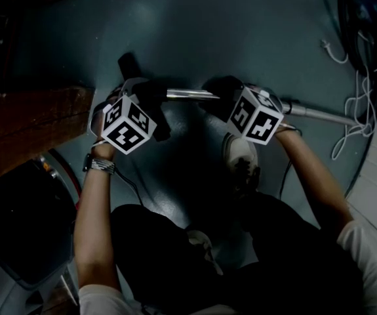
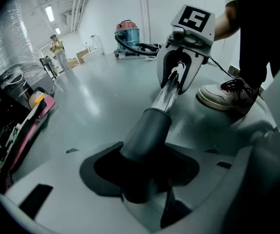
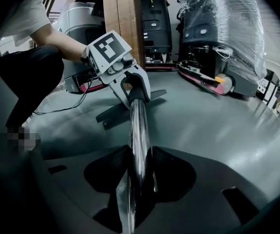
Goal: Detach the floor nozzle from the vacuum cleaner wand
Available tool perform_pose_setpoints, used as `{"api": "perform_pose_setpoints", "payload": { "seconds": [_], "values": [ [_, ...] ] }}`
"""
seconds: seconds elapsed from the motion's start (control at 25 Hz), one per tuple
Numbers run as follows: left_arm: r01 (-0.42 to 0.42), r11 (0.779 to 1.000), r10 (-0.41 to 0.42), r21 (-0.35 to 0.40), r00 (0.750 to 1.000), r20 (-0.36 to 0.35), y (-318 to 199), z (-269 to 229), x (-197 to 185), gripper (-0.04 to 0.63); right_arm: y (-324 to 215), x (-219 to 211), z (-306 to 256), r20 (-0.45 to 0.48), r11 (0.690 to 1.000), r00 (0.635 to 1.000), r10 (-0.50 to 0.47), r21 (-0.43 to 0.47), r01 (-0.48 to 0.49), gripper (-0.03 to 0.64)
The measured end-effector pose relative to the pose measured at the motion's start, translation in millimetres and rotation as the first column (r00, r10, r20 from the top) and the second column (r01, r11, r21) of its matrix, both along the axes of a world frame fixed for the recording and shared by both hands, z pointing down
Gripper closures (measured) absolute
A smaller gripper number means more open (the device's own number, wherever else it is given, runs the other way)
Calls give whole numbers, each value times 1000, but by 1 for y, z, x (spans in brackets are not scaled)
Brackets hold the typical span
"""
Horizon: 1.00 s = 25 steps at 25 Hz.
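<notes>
1. Head view: we see both grippers held low over the grey floor point(image 1: 240, 31), set along one line. The left gripper point(image 1: 150, 96) sits at the dark end of the vacuum wand point(image 1: 188, 94). The black floor nozzle point(image 1: 130, 64) lies on the floor just beyond it. The right gripper point(image 1: 219, 97) sits further along the chrome tube, with a bare stretch of wand between the two tools. The wand then runs on past it toward the right edge. A shoe point(image 1: 239, 153) rests near, below the right gripper.

2. Left gripper view: we find the jaws closed on the nozzle neck point(image 2: 147, 130), a thick dark grey sleeve that fills the gap between the black pads. The chrome wand point(image 2: 166, 94) comes out of the top of this neck and runs up and away to the right gripper point(image 2: 181, 74), which straddles it.

3. Right gripper view: we see the jaws pinching the chrome wand point(image 3: 139, 140), with a pad pressed on each side of the tube. The wand runs straight away to the left gripper point(image 3: 130, 89), which is clamped at its far end. The flat black floor nozzle point(image 3: 113, 113) lies on the floor just behind that gripper, crosswise to the wand and well apart from the right gripper's own jaws.
</notes>
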<state>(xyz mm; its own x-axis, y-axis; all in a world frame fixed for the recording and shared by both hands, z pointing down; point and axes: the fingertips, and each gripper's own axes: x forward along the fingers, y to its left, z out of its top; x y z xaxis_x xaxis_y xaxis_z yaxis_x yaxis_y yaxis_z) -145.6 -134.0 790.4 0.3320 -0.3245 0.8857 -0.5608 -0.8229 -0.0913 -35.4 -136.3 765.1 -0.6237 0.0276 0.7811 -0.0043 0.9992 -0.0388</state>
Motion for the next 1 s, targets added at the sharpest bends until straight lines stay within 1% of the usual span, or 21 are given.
{"api": "perform_pose_setpoints", "payload": {
  "seconds": [0.16,0.28,0.36,0.52,0.64,0.72,0.88,1.0],
  "values": [
    [0,1000,0,-1,1000,1,3,-3,2,380,3,2,-3,10,1000,1000,17,-6,-17,451],
    [-10,1000,10,9,1000,17,4,-6,1,382,4,2,-5,12,1000,1000,13,1,-13,451],
    [-25,999,24,25,999,37,5,-9,1,382,4,2,-7,15,1000,1000,4,11,-4,451],
    [-76,995,69,69,992,104,4,-15,1,382,6,3,-8,14,1000,1000,8,16,-8,451],
    [-85,993,75,80,990,122,3,-18,0,382,6,2,-11,19,1000,1000,15,19,-15,451],
    [-76,994,68,78,992,106,3,-19,1,382,5,3,-13,25,1000,1000,15,24,-16,451],
    [-36,999,36,36,999,18,9,-17,1,383,8,3,-14,40,1000,999,25,12,-25,451],
    [-25,1000,25,10,999,-24,12,-17,2,383,10,3,-14,44,1000,999,28,6,-28,451]
  ]
}}
